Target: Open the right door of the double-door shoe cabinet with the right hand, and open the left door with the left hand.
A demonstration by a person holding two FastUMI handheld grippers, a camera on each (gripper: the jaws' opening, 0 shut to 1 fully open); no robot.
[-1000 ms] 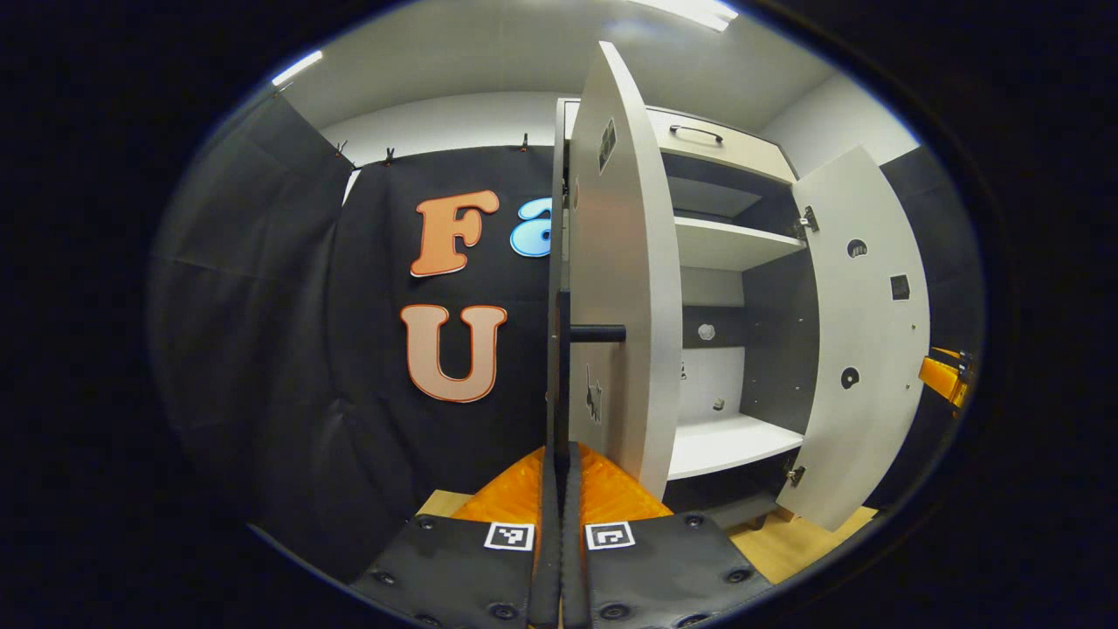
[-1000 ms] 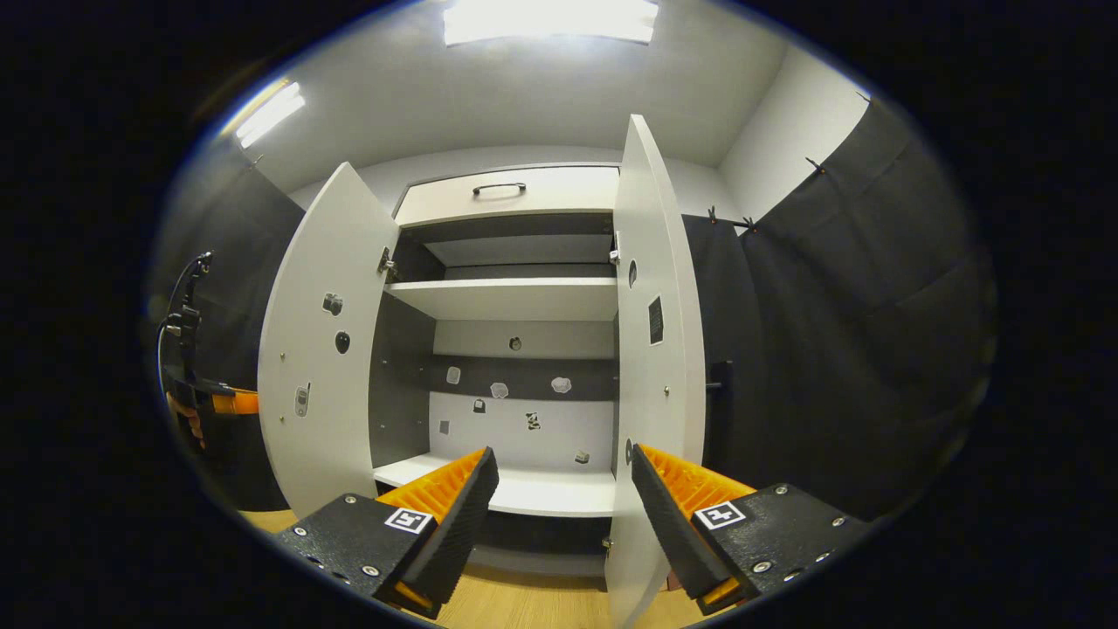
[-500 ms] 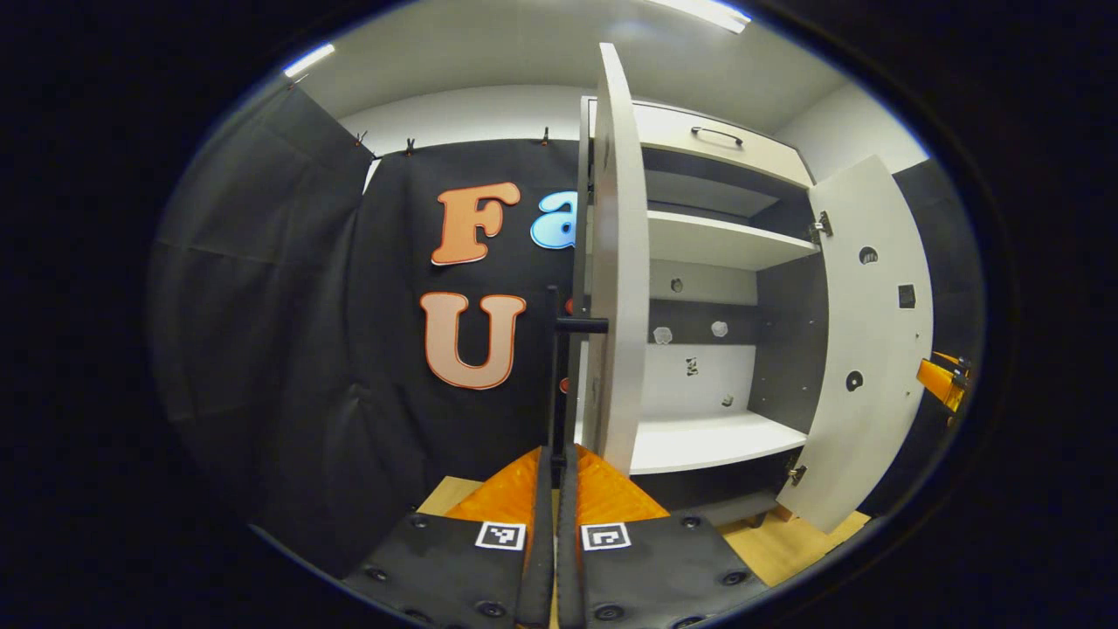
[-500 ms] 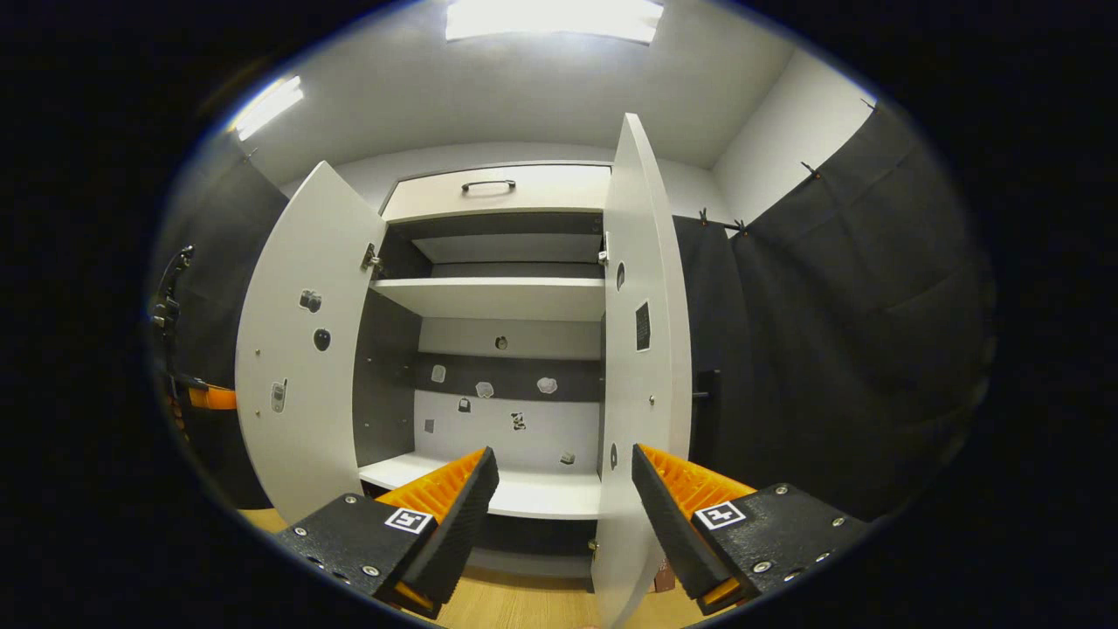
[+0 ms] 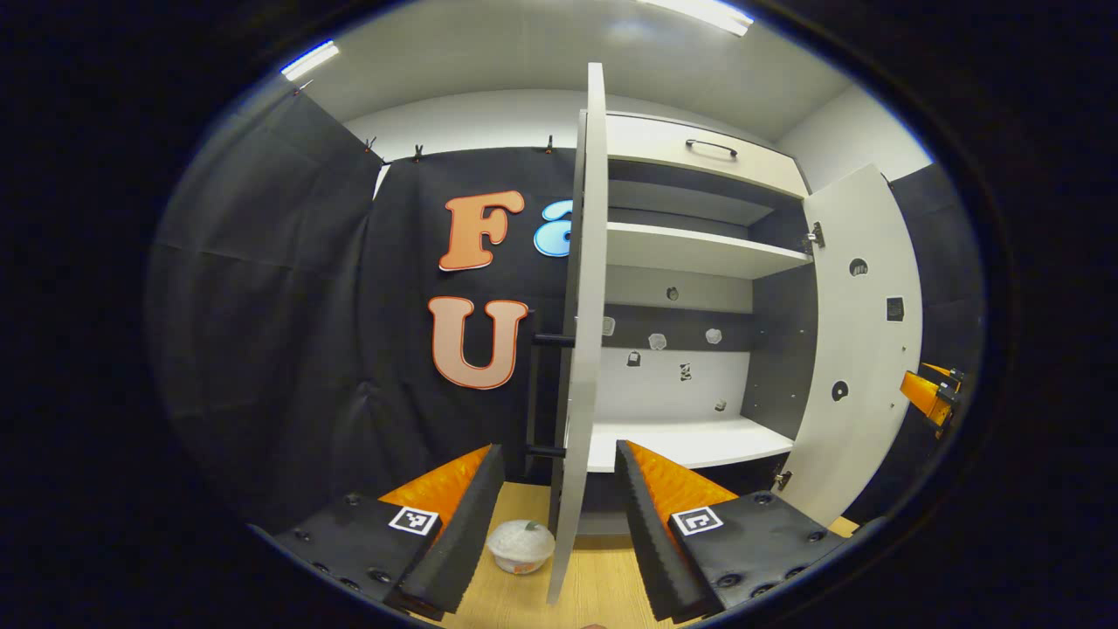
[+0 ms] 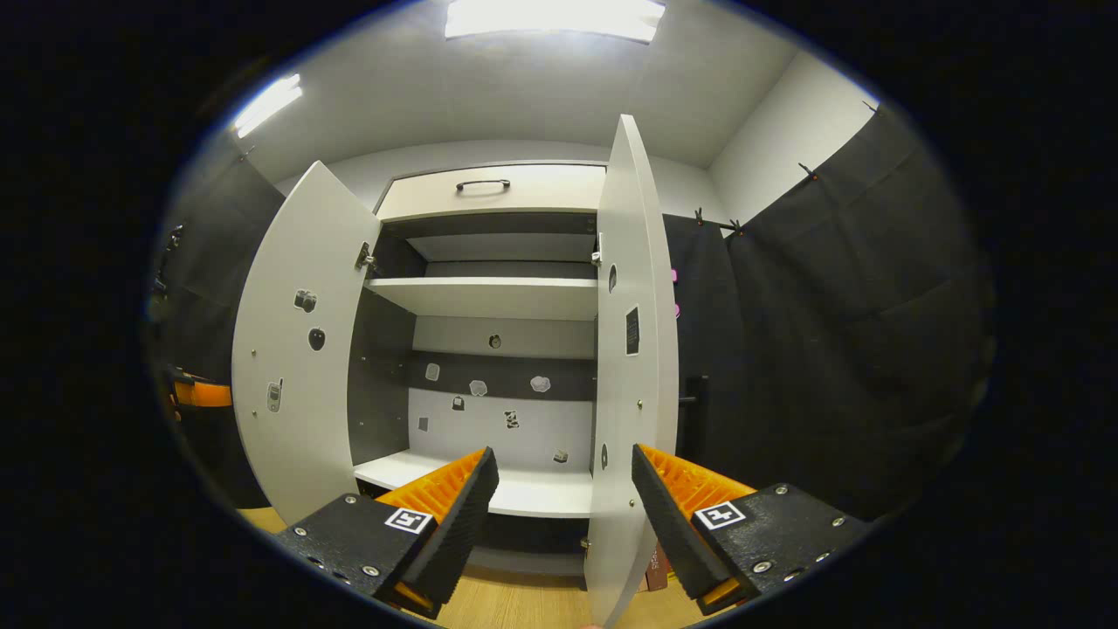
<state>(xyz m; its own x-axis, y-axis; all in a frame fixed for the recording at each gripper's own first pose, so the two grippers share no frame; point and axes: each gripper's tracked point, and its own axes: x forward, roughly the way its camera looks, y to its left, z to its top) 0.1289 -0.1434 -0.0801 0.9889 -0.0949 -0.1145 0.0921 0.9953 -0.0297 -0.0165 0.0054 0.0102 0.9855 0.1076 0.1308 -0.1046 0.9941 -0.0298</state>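
Standing open, both doors (image 5: 578,349) needed no more pull; left gripper (image 5: 559,524) and right gripper (image 6: 563,515) had fingers spread, empty, doors at 12 o'clock.

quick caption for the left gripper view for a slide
Open left gripper facing the edge of the swung-out left door, shoe cabinet shelves bare, right door open too, small bowl on the floor.
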